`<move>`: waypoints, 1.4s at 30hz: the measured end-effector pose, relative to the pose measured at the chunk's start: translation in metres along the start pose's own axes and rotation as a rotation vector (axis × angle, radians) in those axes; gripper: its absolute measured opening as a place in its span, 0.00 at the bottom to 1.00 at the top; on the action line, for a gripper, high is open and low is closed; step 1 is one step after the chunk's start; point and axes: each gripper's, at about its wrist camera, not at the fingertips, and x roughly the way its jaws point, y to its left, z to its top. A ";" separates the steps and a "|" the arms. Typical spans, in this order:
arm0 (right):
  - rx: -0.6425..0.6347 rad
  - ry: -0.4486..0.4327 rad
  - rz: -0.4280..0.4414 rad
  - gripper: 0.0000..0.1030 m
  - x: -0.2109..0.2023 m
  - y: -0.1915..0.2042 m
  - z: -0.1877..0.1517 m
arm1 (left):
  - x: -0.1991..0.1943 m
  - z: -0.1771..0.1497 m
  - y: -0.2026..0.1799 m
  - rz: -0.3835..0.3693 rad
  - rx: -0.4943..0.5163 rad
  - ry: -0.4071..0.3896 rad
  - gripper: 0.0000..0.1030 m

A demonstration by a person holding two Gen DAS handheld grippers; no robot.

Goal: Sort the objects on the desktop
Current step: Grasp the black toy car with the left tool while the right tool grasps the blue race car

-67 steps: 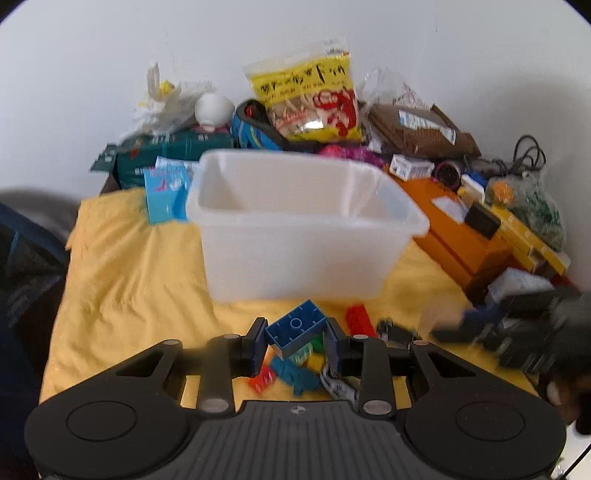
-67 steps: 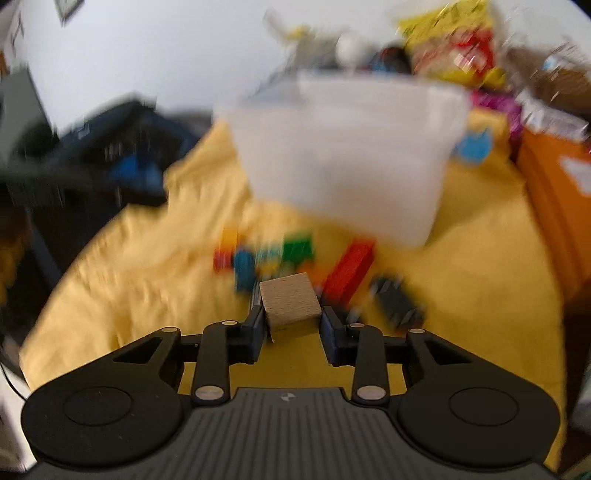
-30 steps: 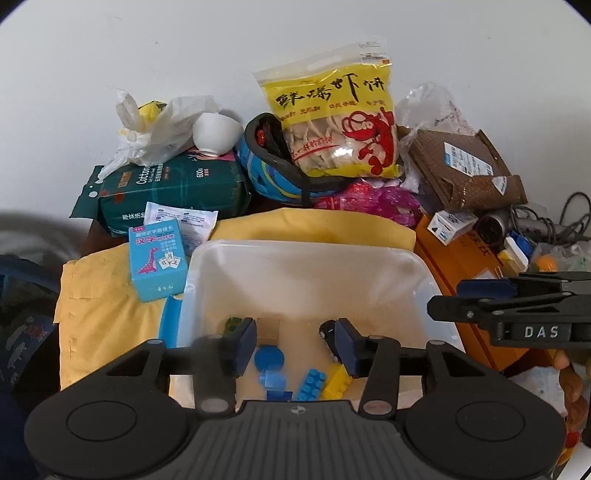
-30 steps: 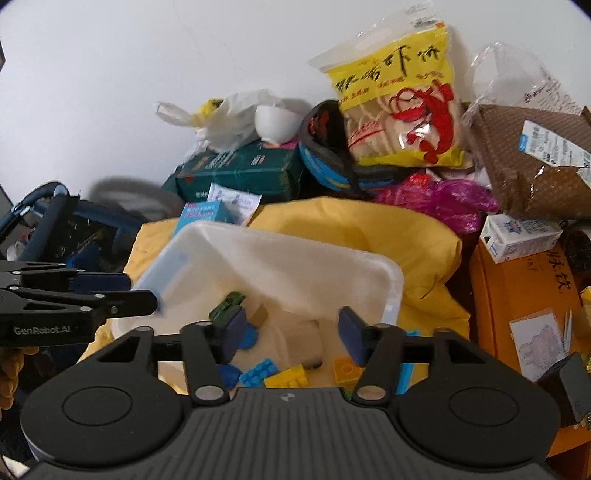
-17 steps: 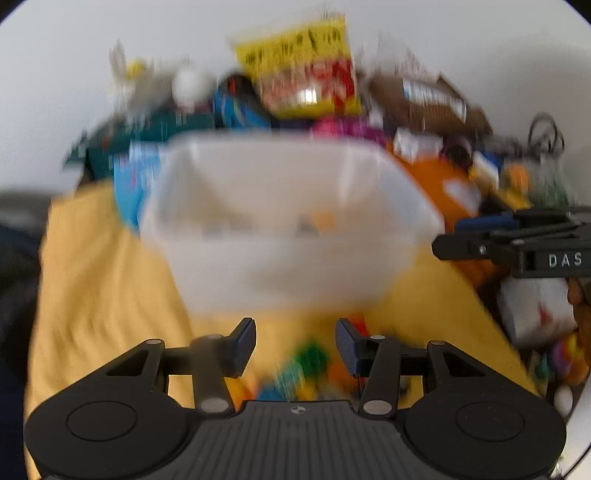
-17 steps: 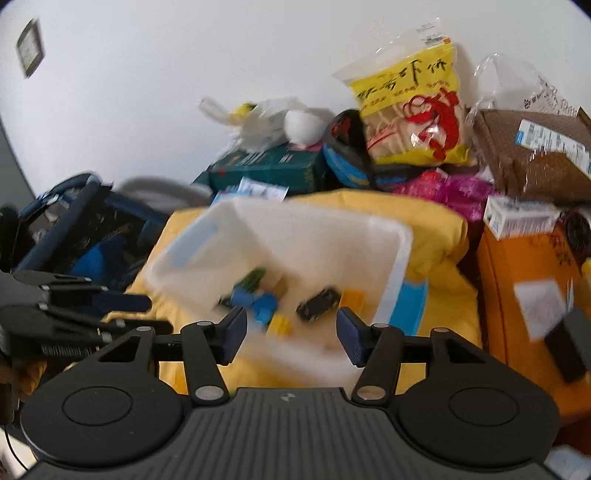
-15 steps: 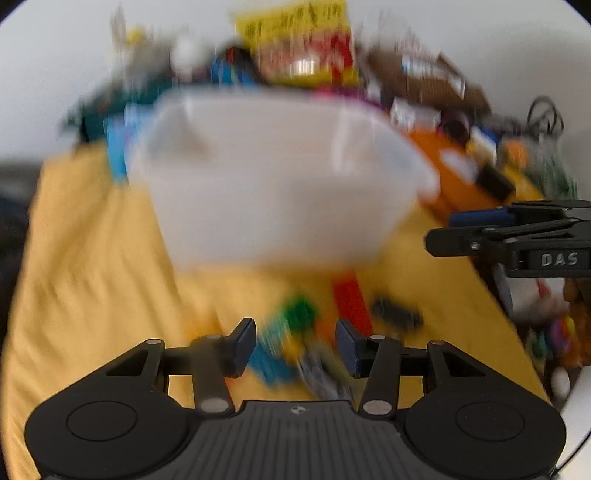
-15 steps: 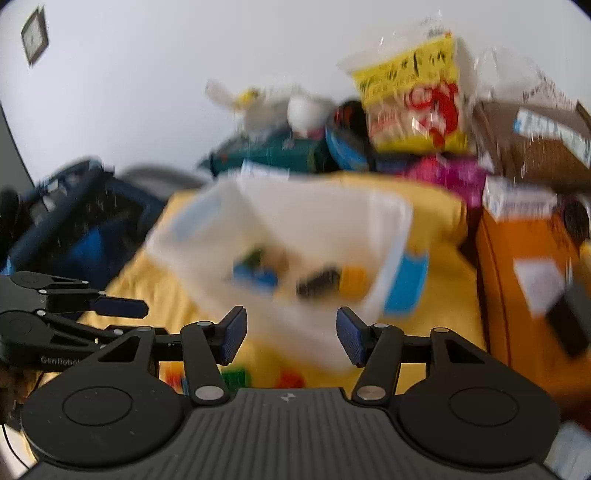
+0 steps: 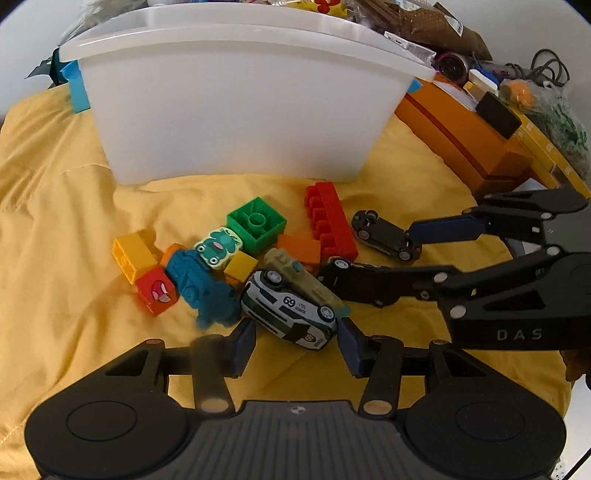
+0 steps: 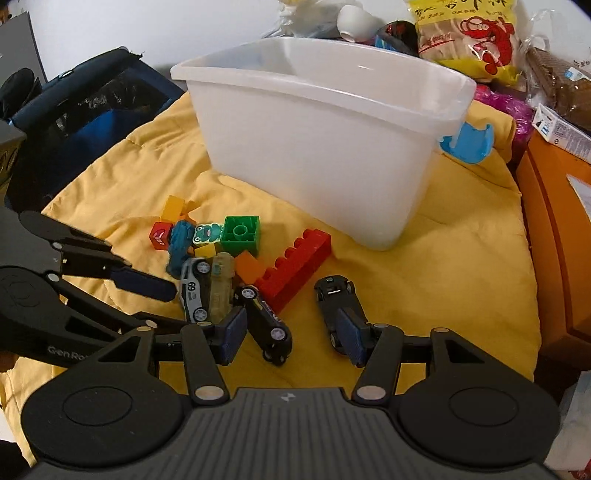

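A lived-in home room, by the look of it — a soft surface spread with a wrinkled yellow sheet (image 10: 443, 280) against a plain white wall (image 10: 147, 26). Across the lower middle lie children's toys: building bricks (image 9: 328, 219) and small toy cars (image 9: 291, 314). A white plastic storage tub (image 10: 314, 122) fills the upper middle. Household clutter crowds the top right — a bag of prawn crackers (image 10: 465, 33), a brown parcel (image 10: 561, 85), orange boxes (image 9: 465, 144) and tangled cables (image 9: 550, 66). A dark bag (image 10: 92, 107) sits at upper left.

4 toy cars (image 9: 290, 309) — 7 bricks (image 9: 330, 220) — 1 white bin (image 9: 236, 96).
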 end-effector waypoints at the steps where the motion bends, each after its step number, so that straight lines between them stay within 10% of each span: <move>1: -0.006 0.005 0.004 0.56 0.001 0.001 -0.001 | -0.002 -0.001 0.003 -0.004 0.004 0.000 0.54; 13: -0.097 0.051 0.044 0.54 0.035 0.012 -0.001 | 0.000 0.004 0.021 0.009 -0.078 0.016 0.55; 21: -0.062 0.059 0.057 0.20 0.037 0.011 -0.006 | 0.002 0.012 0.022 -0.018 -0.176 -0.015 0.56; 39: -0.030 0.018 0.038 0.28 0.019 0.015 -0.025 | 0.002 0.010 0.030 -0.012 -0.102 -0.065 0.59; 42: -0.021 0.022 0.048 0.19 0.024 0.013 -0.019 | -0.006 0.008 0.034 -0.023 -0.104 -0.078 0.44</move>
